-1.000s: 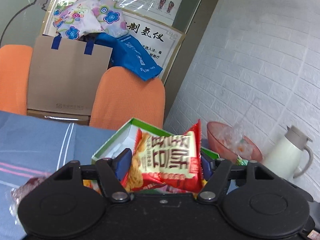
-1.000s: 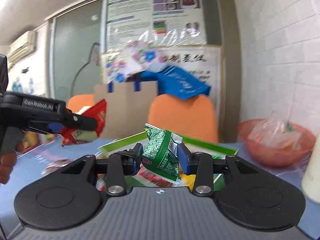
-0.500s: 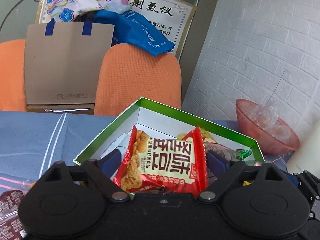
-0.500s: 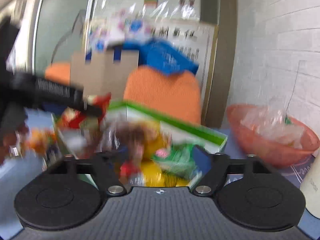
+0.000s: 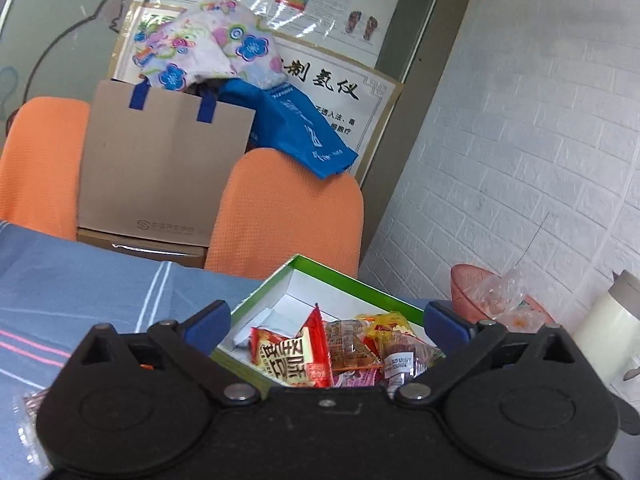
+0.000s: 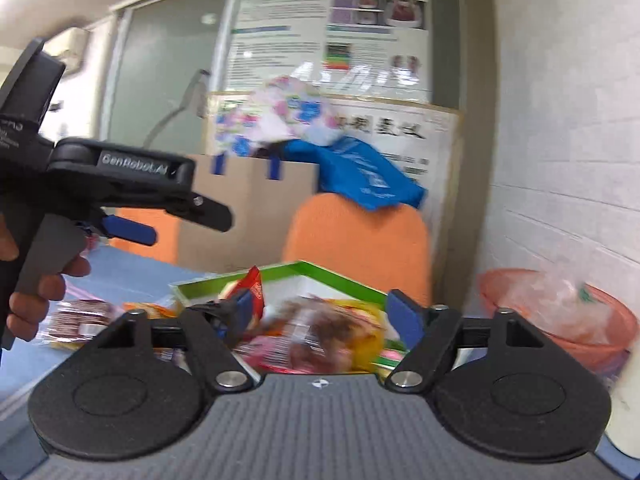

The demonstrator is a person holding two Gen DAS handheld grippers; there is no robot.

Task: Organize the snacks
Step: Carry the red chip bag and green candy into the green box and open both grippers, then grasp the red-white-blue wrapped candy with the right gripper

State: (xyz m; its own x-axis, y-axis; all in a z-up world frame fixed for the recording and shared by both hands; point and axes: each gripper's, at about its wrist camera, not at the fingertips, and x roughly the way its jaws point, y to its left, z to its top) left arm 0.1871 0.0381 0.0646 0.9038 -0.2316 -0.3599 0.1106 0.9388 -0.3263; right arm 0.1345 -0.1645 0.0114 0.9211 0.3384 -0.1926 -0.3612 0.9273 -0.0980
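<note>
Left wrist view: the left gripper [image 5: 328, 322] hangs above the near edge of a green-rimmed box [image 5: 356, 280] with its blue-padded fingers [image 5: 206, 322] spread wide and nothing between them. Inside the box, a red snack packet [image 5: 296, 354] with large printed characters stands tilted against the white interior, beside a heap of mixed wrapped snacks [image 5: 384, 350]. The box rests on a blue striped cloth [image 5: 88, 284]. Behind it are an orange chair back [image 5: 288, 216], a brown paper bag [image 5: 164, 168] with blue handles, a blue plastic bag [image 5: 300, 132] and a floral cloth [image 5: 208, 46]. To the right, near the white brick wall, sit a pink bowl [image 5: 466, 286] holding crumpled clear plastic and a white jug [image 5: 608, 332]. Right wrist view: the right gripper [image 6: 324, 314] is likewise held apart and empty over the same box [image 6: 340, 276], whose contents appear blurred; the red packet [image 6: 254, 288] stands upright near the box's left wall. The left gripper [image 6: 176, 224] appears at the upper left, raised above the cloth and gripped by a hand [image 6: 38, 288]. More wrapped snacks [image 6: 82, 314] lie on the cloth [image 6: 132, 268] outside the box, left of it.
</note>
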